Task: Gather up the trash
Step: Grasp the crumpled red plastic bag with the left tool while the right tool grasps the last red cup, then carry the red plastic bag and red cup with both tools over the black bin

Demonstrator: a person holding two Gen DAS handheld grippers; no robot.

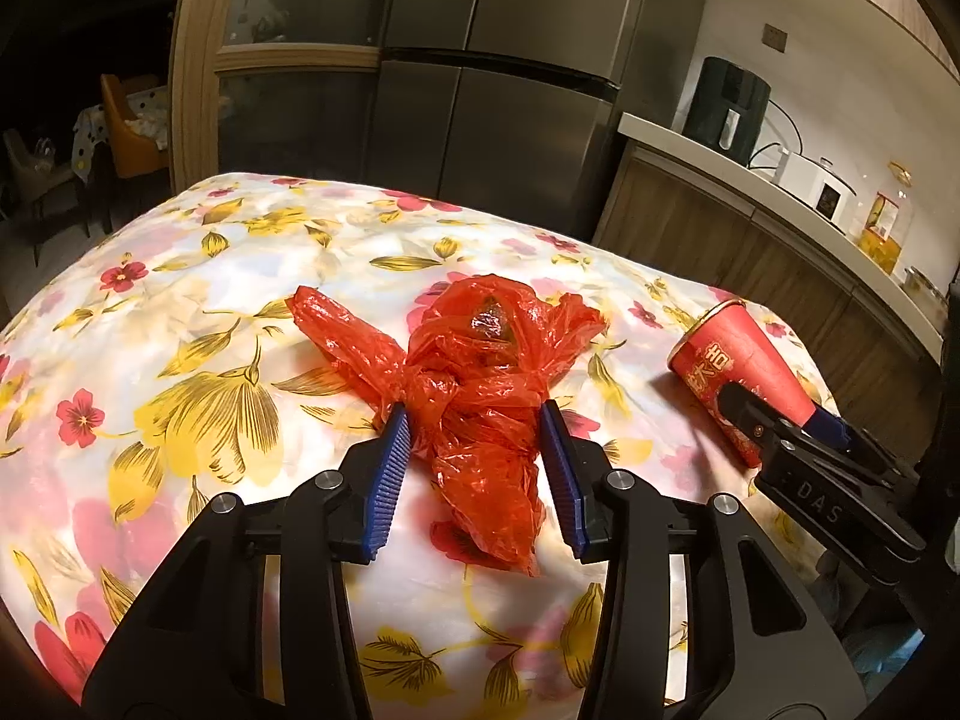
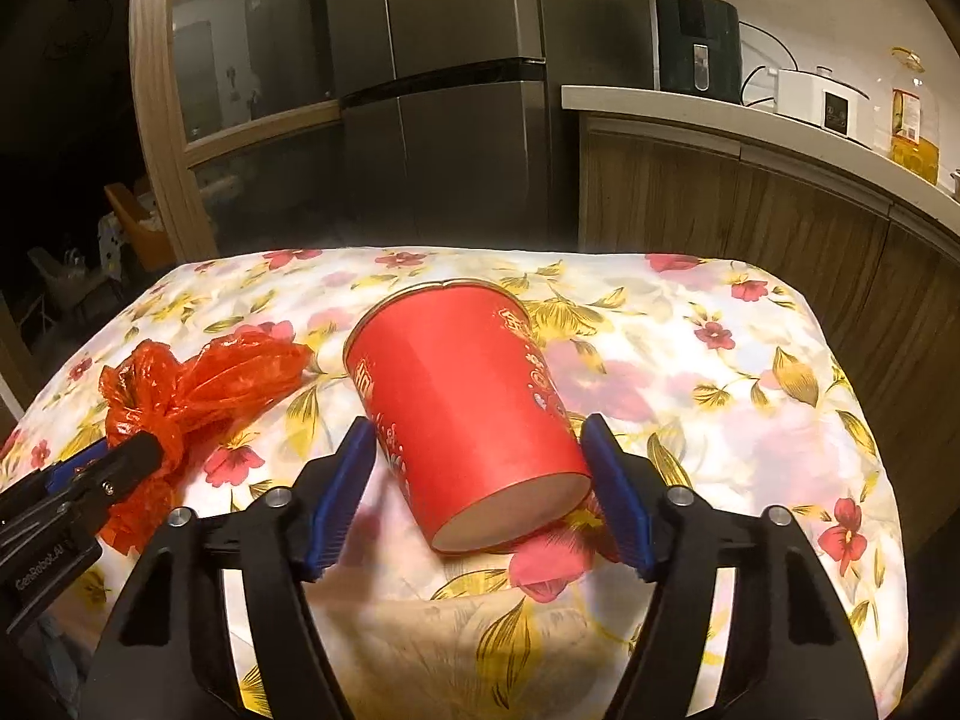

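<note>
A crumpled red plastic bag [image 1: 480, 372] lies knotted on the flowered tablecloth [image 1: 180, 330]. My left gripper [image 1: 474, 420] straddles its twisted lower part, and both blue pads press into the plastic. The same bag [image 2: 204, 384] shows at the left of the right wrist view, pinched by the left gripper [image 2: 135, 459]. A red paper cup [image 2: 462, 414] lies on its side with its base toward me. My right gripper [image 2: 474, 444] holds it near the base, a blue pad against each side. The cup [image 1: 744, 360] and the right gripper [image 1: 786, 420] also appear at the right of the left wrist view.
The table's far edge [image 2: 480, 255] faces a steel fridge [image 2: 444, 90]. A wooden counter [image 2: 750, 120] on the right carries a dark appliance [image 2: 696, 48], a white cooker [image 2: 822, 99] and an oil bottle [image 2: 912, 120]. Chairs [image 1: 132, 138] stand in the dark room at the left.
</note>
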